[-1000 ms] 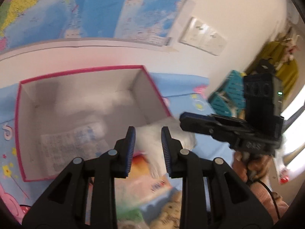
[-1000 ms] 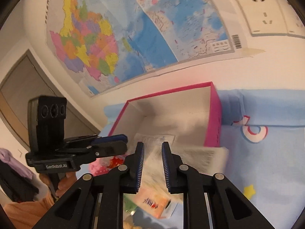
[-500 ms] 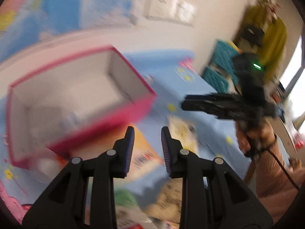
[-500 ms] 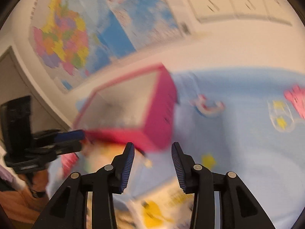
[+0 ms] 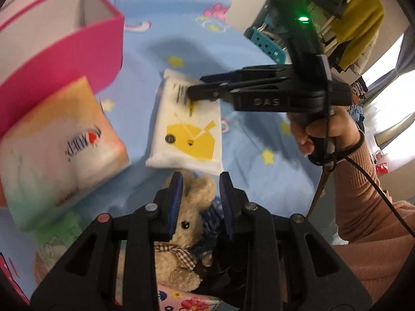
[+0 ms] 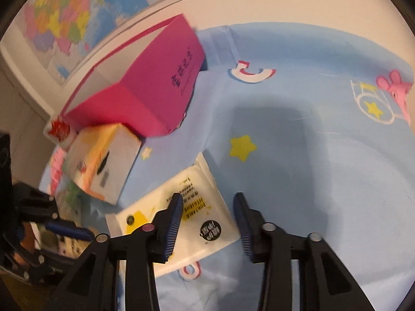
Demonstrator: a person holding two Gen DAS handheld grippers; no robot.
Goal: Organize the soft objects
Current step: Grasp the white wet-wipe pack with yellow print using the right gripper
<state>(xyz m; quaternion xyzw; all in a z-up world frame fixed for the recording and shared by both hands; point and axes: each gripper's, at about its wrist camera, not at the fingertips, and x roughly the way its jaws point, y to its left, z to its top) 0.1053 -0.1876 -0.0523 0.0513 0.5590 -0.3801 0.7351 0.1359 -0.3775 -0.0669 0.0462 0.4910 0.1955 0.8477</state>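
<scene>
both wrist views steep down, close; share tissue pack (image 5: 188, 129) (image 6: 181, 207).

My left tongs (image 5: 199, 189) and right tongs (image 6: 207, 216) are matte black plastic with ribbed blue pads and round silver pivot screws. The right unit carries a black camera block with a green light, faint lettering on its side, a trailing black cable, and my salmon-pink ribbed sleeve (image 5: 363, 199)
</scene>
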